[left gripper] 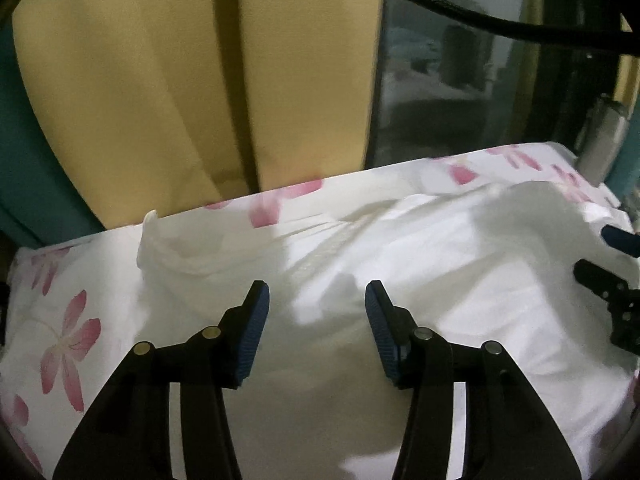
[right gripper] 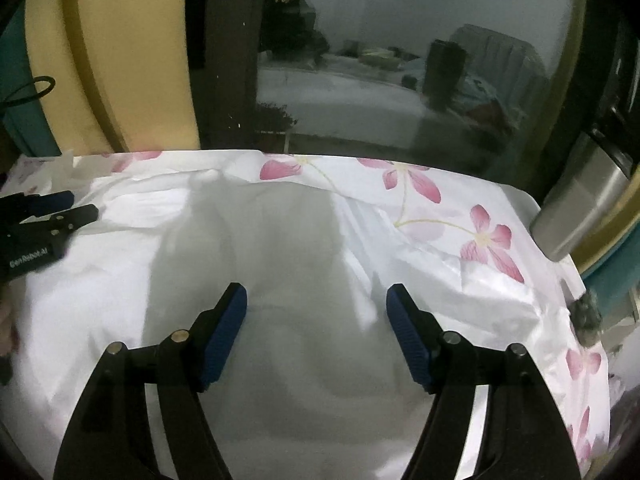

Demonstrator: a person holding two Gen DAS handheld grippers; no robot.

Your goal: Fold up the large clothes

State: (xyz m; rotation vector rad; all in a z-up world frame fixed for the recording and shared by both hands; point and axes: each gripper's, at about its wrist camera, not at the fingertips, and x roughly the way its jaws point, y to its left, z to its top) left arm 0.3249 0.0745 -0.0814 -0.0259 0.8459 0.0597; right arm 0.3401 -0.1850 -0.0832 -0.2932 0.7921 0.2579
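A large white garment (left gripper: 400, 264) lies rumpled across a table covered by a white cloth with pink flowers (left gripper: 68, 340). Its collar or hem stands up at the far left (left gripper: 160, 248). My left gripper (left gripper: 316, 300) is open and empty, hovering just above the garment's near middle. My right gripper (right gripper: 316, 300) is open and empty above the garment (right gripper: 280, 280). The right gripper also shows at the right edge of the left wrist view (left gripper: 612, 280), and the left gripper shows at the left edge of the right wrist view (right gripper: 48, 216).
The flowered cloth (right gripper: 484, 236) ends at the table's far edge. Behind it hang yellow curtains (left gripper: 160, 80) and a dark glass door (right gripper: 400, 80). A steel flask (right gripper: 584, 200) stands off the table's far right corner.
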